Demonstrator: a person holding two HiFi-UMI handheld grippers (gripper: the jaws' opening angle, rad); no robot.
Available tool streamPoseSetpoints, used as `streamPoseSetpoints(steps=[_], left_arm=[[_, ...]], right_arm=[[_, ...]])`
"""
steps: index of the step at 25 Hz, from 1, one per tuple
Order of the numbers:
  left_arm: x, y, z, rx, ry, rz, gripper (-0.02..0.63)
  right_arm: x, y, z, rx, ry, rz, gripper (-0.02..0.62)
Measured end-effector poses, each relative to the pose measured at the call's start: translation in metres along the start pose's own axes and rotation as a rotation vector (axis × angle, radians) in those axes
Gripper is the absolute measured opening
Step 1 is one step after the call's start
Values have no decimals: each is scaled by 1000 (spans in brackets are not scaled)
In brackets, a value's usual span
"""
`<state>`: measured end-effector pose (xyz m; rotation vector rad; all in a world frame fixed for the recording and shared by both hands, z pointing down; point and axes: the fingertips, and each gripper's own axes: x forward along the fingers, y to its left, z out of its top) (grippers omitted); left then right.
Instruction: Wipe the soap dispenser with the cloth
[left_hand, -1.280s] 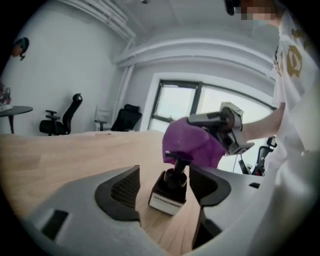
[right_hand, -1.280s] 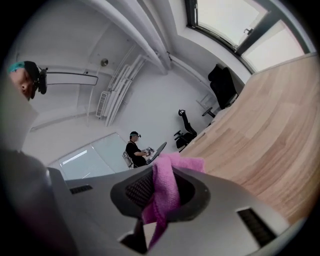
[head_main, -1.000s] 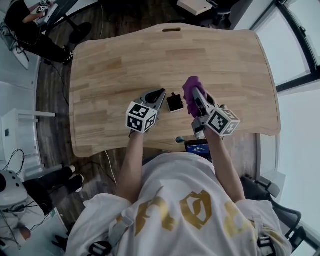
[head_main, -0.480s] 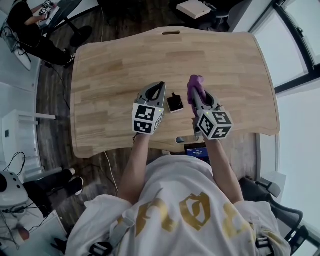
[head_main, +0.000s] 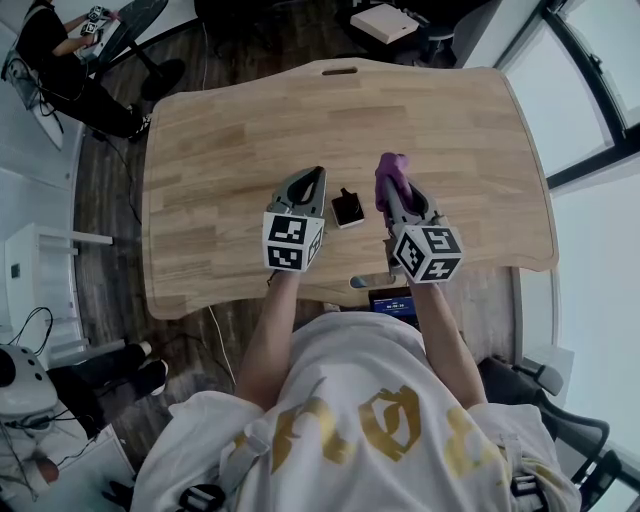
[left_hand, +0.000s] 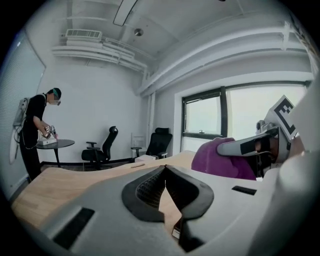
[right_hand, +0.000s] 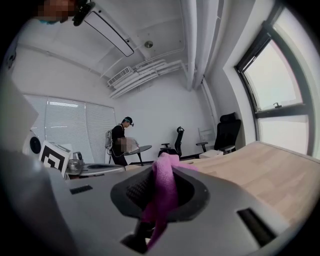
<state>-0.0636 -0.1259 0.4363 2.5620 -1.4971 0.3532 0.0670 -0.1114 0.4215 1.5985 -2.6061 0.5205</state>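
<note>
Left gripper has swung straight beside the soap dispenser.
The dispenser stands on the table between both tools; right gripper pinches the cloth, left is pressed together, empty. Unsteadied, a wipe could topple it.

The cloth is showing bright purple between the black-lined jaws of my grey right gripper. My left gripper is showing the same grey. The cube on each is carrying black-and-white square markers. The soap dispenser is looking black on the pale, wood-grained counter.
</note>
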Motion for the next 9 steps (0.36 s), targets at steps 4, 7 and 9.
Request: streamPoseSetpoints(steps=[4,7,9], left_arm=[[1,-2,0,7,9,0,9],[3,-2,-2,15,21,12,9],[5,-1,-4,20,29,19,9]], right_arm=[[0,2,-1,2,4,14,51],[1,4,2,10,-7,35,51],[2,5,4,19,-17,47,51]])
